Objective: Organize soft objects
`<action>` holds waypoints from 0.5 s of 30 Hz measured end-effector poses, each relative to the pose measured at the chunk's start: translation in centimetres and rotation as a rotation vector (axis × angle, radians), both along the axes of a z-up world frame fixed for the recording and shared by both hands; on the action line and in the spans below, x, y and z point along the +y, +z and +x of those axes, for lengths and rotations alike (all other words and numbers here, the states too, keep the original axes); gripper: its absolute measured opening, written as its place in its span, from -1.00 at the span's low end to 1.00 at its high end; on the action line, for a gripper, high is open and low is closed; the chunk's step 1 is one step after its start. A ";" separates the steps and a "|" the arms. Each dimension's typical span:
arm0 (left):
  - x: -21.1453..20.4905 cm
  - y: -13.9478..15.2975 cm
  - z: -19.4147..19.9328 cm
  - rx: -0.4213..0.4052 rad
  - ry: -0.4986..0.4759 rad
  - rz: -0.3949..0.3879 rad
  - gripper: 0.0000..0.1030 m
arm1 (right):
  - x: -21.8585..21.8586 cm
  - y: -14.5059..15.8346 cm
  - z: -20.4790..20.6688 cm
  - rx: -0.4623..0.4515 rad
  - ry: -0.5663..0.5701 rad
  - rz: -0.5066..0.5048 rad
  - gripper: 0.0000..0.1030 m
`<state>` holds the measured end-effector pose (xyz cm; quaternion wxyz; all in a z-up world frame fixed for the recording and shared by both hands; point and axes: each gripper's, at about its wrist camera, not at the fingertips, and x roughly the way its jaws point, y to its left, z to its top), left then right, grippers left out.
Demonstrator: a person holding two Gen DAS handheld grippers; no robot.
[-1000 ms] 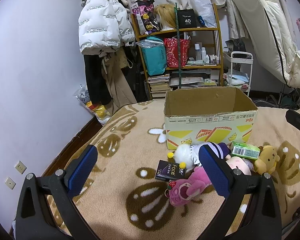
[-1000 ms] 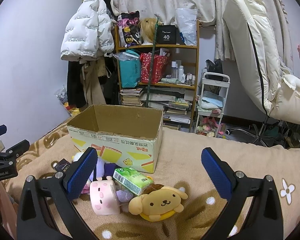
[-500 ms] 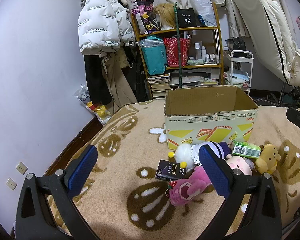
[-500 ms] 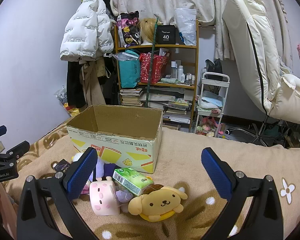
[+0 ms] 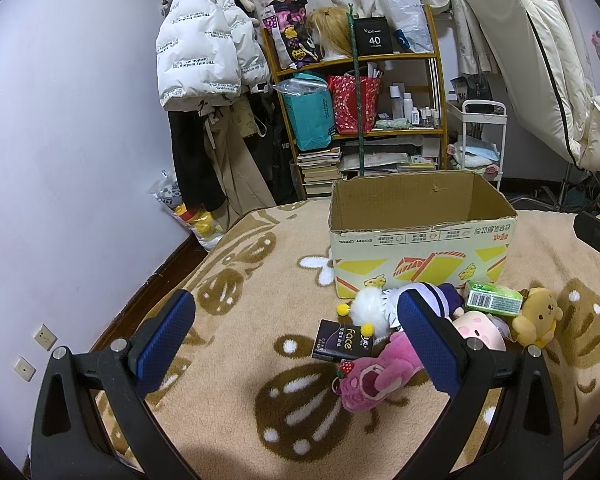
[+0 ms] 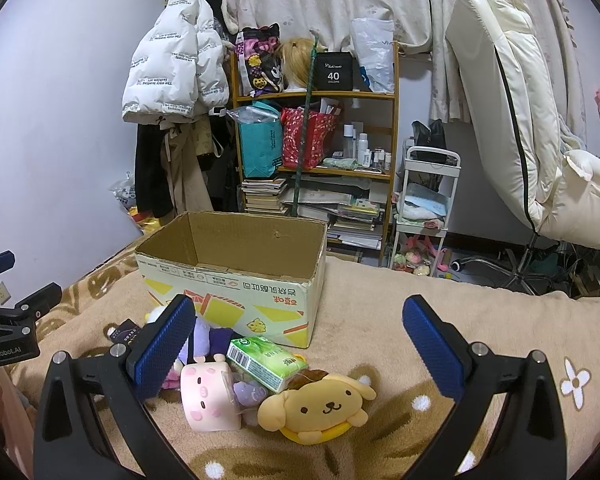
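An open cardboard box (image 5: 420, 232) (image 6: 236, 280) stands on the tan blanket. In front of it lies a pile of soft things: a pink plush bear (image 5: 376, 376), a white-haired doll in purple (image 5: 380, 306), a pink pig cube (image 6: 208, 396) (image 5: 478, 330), a yellow dog plush (image 6: 320, 404) (image 5: 536, 316) and a green tissue pack (image 6: 266, 362) (image 5: 494, 300). A black "face" box (image 5: 342, 340) lies beside them. My left gripper (image 5: 296, 344) is open and empty, held above the blanket left of the pile. My right gripper (image 6: 300, 350) is open and empty above the dog plush.
A wooden shelf (image 6: 316, 152) full of bags, bottles and books stands behind the bed, with a white jacket (image 5: 204, 48) hanging left of it. A white cart (image 6: 424, 216) and a cream chair (image 6: 516, 120) are at the right. The left wall (image 5: 60, 160) is close.
Both grippers have stayed almost still and open. Nothing on the blanket has moved.
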<state>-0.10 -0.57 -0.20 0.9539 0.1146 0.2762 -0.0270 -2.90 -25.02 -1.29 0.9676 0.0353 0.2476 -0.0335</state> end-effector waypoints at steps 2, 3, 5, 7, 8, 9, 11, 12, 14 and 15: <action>0.0 0.0 0.0 0.000 0.000 -0.001 0.94 | 0.0 0.0 0.0 0.000 0.001 0.000 1.00; 0.0 0.0 0.0 -0.001 0.000 0.000 0.94 | 0.1 0.0 0.0 0.000 0.000 -0.002 1.00; 0.0 0.0 0.0 0.000 0.000 0.001 0.94 | 0.1 0.0 0.0 0.000 0.001 -0.001 1.00; -0.1 0.0 0.0 -0.002 0.001 0.002 0.94 | 0.0 0.0 0.0 0.000 0.000 -0.002 1.00; -0.1 0.0 -0.1 -0.003 0.001 0.002 0.94 | 0.1 0.0 0.0 0.000 0.000 -0.001 1.00; 0.0 0.0 0.0 -0.003 0.001 0.001 0.94 | 0.1 0.0 0.0 0.000 0.000 -0.001 1.00; 0.1 -0.1 0.0 -0.001 0.001 0.002 0.94 | 0.1 0.0 0.0 0.000 0.000 -0.001 1.00; 0.1 -0.1 0.0 -0.001 0.001 0.003 0.94 | 0.1 0.0 0.0 0.000 -0.001 -0.001 1.00; 0.1 0.0 -0.1 -0.002 0.001 0.003 0.94 | 0.1 0.0 0.0 0.000 0.001 -0.001 1.00; 0.1 -0.1 -0.1 -0.003 0.001 0.003 0.94 | 0.1 0.0 0.0 0.000 0.001 -0.001 1.00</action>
